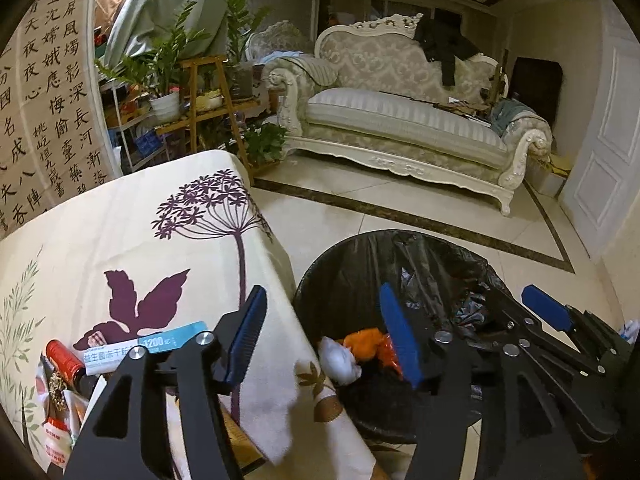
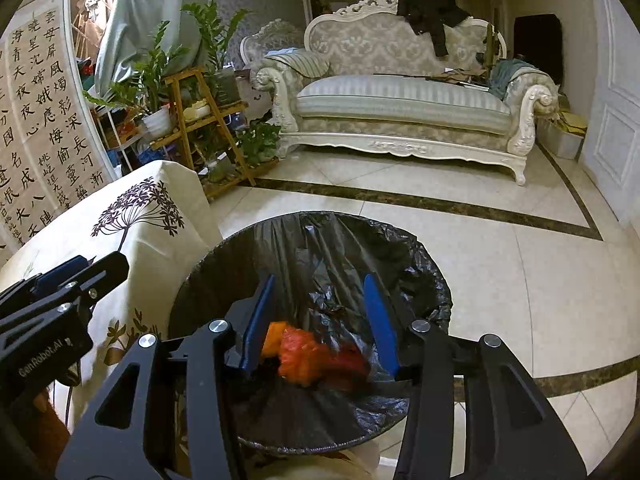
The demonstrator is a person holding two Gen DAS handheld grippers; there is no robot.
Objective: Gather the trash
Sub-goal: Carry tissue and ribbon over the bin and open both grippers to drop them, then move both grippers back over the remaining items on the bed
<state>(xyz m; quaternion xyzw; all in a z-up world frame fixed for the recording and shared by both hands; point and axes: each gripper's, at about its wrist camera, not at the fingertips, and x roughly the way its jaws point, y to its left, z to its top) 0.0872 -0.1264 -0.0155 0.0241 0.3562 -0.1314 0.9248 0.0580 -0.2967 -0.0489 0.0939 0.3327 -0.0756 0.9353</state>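
We're at the drop-off: both grippers hang over the black-lined bin (image 2: pixel 404 264) beside the clothed table (image 1: pixel 120 232), left gripper (image 1: pixel 324 334) and right gripper (image 2: pixel 320 320) spread, gripping nothing. The orange wrapper (image 2: pixel 308 354) and white wad (image 1: pixel 340 360) lie in the bin. Next we judge: back to the table's leftover packets (image 1: pixel 140 350).

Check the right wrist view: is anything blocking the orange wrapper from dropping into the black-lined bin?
Nothing visible does. The orange wrapper shows blurred between the open fingers of the right gripper, at the uncovered mouth of the bin, which has no lid or other object across it.
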